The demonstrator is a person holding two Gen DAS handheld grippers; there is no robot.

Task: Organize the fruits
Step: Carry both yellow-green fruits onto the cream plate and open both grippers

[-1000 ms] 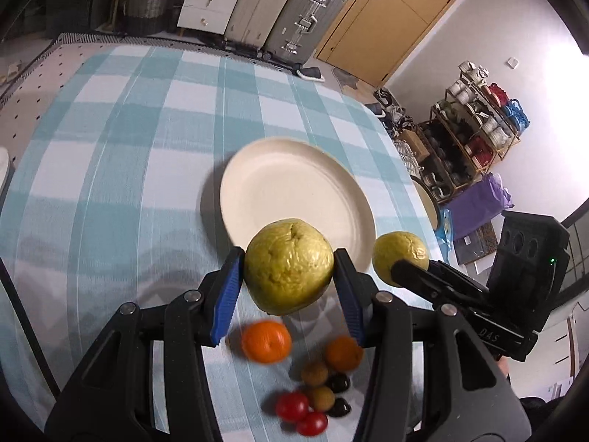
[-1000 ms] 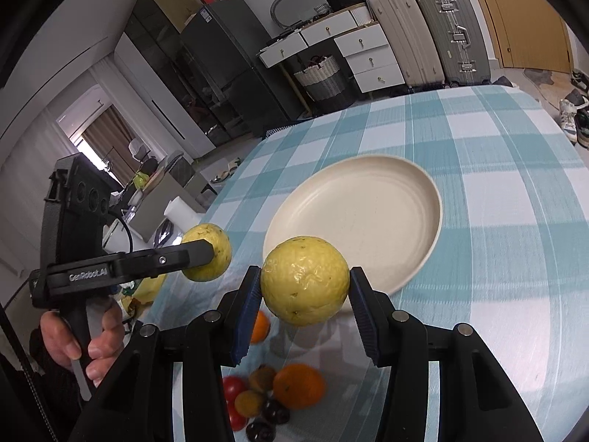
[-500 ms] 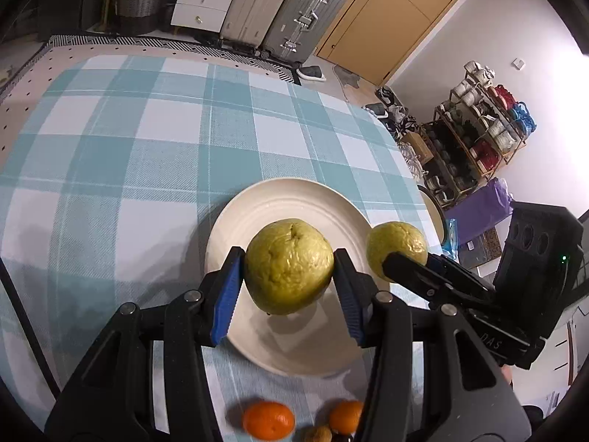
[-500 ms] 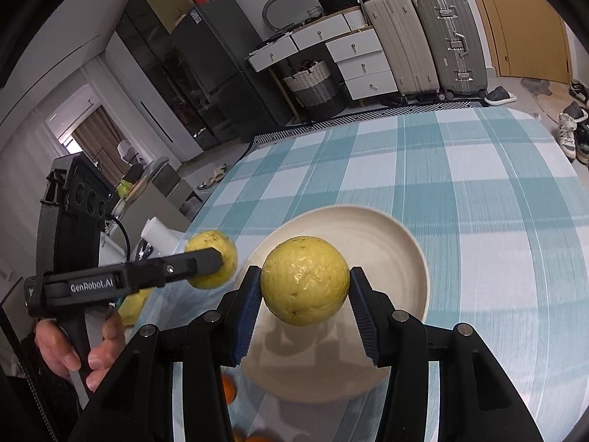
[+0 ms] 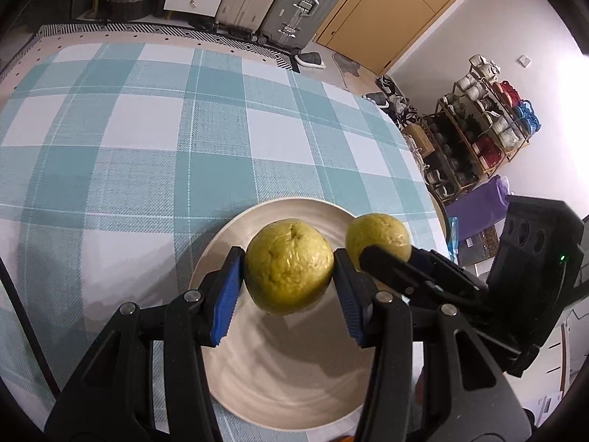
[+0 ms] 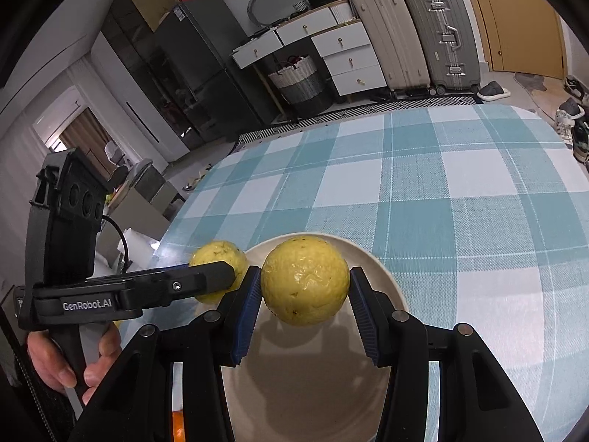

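Left gripper [image 5: 289, 291] fingers clamped on yellow-green fruit [image 5: 289, 270], held above cream plate [image 5: 257, 379]. Right gripper [image 6: 304, 304] fingers clamped on second yellow fruit [image 6: 304, 280], just beside first, also over plate. Plate on checked tabletop [image 5: 147, 147]. Hand [image 6: 70, 361] grips left handle.
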